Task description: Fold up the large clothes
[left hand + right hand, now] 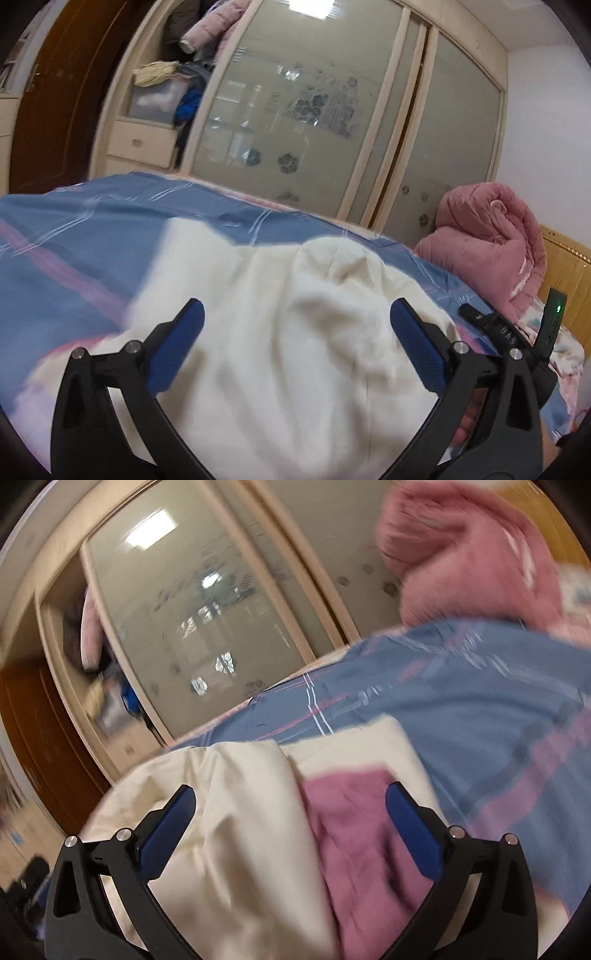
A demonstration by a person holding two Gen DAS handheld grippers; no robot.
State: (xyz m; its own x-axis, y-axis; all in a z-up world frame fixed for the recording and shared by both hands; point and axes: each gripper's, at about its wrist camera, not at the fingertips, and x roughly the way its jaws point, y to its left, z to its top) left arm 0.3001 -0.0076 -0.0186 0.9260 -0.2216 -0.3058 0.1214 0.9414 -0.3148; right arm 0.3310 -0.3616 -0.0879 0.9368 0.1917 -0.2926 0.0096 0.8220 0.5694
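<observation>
We judge the soft, limp cream cloth garment light; pinch its twelve o'clock edge. Left gripper and right gripper gape empty.

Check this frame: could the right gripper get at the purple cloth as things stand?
Probably yes. The right gripper is open, and the purple cloth lies right ahead between its fingers, beside the cream garment, nothing covering it.
</observation>
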